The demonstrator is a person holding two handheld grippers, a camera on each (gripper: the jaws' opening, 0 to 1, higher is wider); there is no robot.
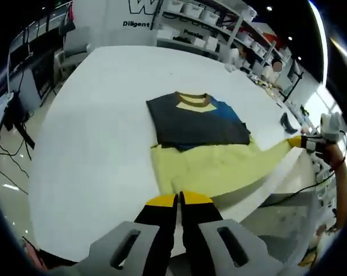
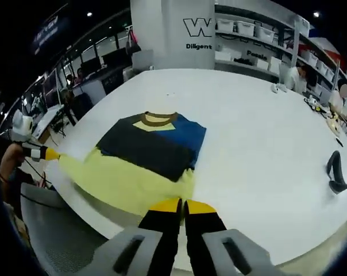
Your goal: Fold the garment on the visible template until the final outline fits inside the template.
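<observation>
Found the shirt (image 1: 208, 164) spread near the front edge of the white table (image 1: 104, 115), brown collar pointing away, dark and blue upper part lying flat, yellow lower part drawn out sideways along the edge. Could not tell whether the dark rectangle was part of the shirt or the template itself; made out no other outline on the table.

In the left gripper view, saw the left gripper (image 1: 179, 198) with jaws pressed together at the yellow hem, apparently pinching it. Saw the right gripper (image 1: 304, 142) far off at the right, narrow too, gripping the stretched yellow corner. Showed the same from the right gripper view: own jaws closed at one end of the hem, the other claw holding the far end taut.

Judged the work as about midway: sleeves seemingly tucked in already, upper half close to a neat rectangle. Left to do: bringing the yellow hem up over the dark part, smoothing, checking the fit, then letting go.
</observation>
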